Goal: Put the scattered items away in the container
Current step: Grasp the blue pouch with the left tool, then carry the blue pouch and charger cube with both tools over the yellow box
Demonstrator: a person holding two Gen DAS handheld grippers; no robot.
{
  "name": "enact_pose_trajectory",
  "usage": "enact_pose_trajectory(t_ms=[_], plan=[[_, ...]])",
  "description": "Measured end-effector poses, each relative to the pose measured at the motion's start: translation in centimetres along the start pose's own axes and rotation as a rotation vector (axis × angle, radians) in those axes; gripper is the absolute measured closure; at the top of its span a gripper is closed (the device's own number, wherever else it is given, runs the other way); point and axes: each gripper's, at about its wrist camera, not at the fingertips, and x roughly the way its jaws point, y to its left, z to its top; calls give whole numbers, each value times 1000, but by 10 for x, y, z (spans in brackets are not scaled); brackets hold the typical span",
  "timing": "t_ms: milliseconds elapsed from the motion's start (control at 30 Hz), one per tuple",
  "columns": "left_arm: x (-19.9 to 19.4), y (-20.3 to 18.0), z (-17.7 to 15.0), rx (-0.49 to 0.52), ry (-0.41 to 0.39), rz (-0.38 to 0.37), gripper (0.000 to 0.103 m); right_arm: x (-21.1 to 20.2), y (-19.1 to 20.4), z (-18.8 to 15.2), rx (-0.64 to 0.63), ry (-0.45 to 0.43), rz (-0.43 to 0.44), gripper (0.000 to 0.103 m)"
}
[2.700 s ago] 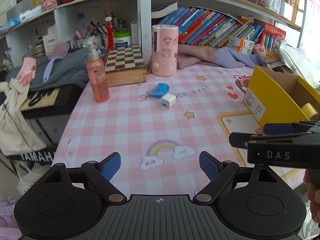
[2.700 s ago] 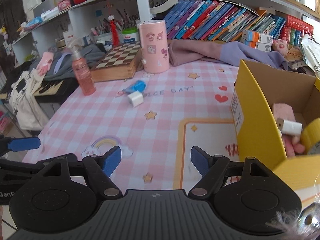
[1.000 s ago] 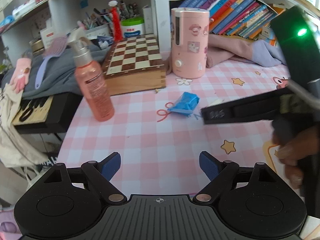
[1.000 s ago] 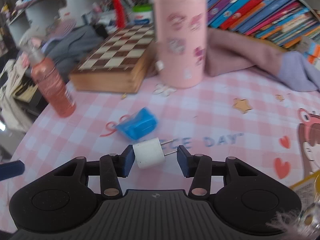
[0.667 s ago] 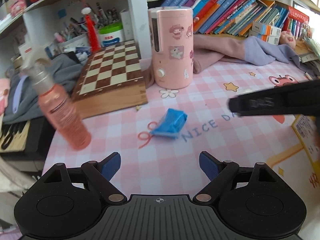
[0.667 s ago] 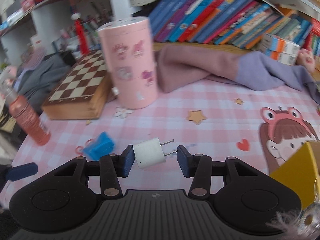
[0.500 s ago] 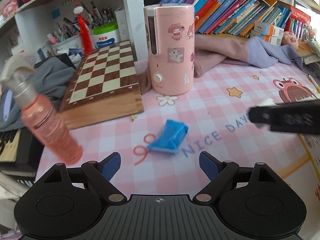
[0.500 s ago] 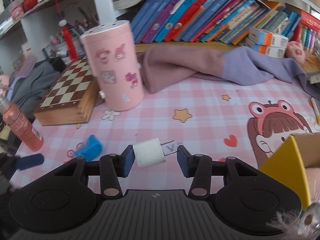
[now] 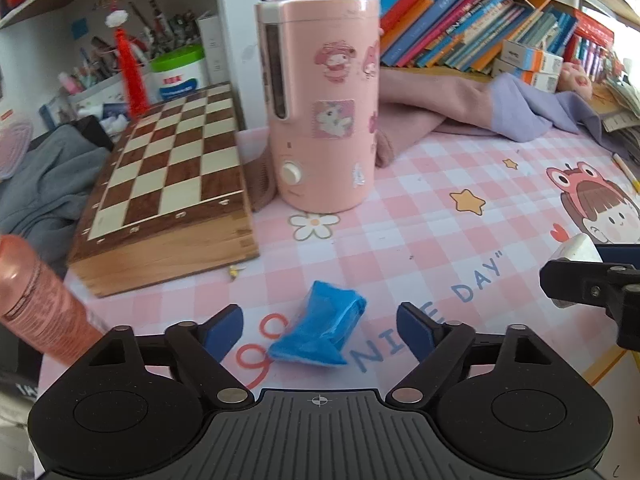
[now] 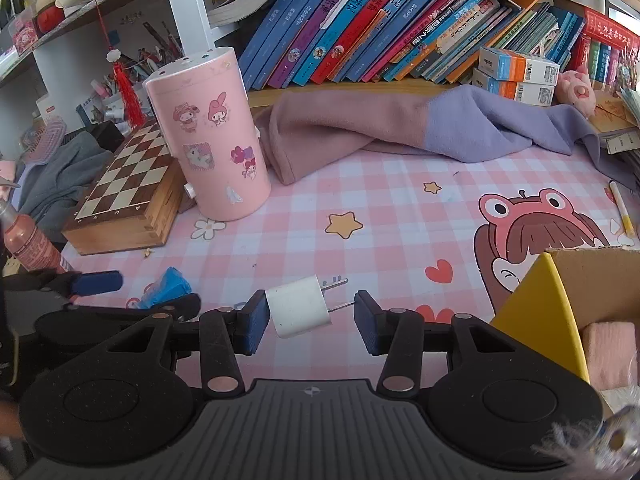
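Observation:
A crumpled blue packet lies on the pink checked tablecloth, between the blue pads of my left gripper. The jaws are closing, with a gap on each side of the packet. My right gripper is shut on a white charger plug, held off the table between the left pad and its prongs. The yellow cardboard box stands at the lower right of the right wrist view, with something pink inside. The charger also shows at the right edge of the left wrist view.
A pink sticker-covered cylinder and a wooden chessboard box stand behind the packet. A pink spray bottle is close on the left. A pink and purple cloth lies before the bookshelf, and a pen at the far right.
My left gripper came forward and down to the blue packet, which now sits between its narrowing fingers. My right gripper carried the charger to the right, and the yellow box came into view.

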Motion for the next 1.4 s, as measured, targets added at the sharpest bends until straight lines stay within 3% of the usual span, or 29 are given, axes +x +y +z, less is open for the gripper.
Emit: enact_pose_trajectory(t_ms=[100,267,367,500,700,1167,1400], plan=[[7,3,0,-24,18,-29,34,0,0,0,2,1,0,59],[9,2,-3,-21,25,-36,66,-6,-7,-3,11,-4,0,59],[8,1,-3,-10,23,-44,75,-9,-10,-3,18,-4,-2,59],[2,-5,-6,12,27,-52,77,-14,-9,-3,-1,-8,-18,59],[-21,-5,-9,-37,-1,-83,77,-23,-5,-6,-14,-25,8,59],[-119,-1,-19,-141,-149,-138,77,-79,20,-22,-152,-134,99,59],[-158,7,-36,-192,-185,-156,77,-112,25,-32,-185,-169,120,59]])
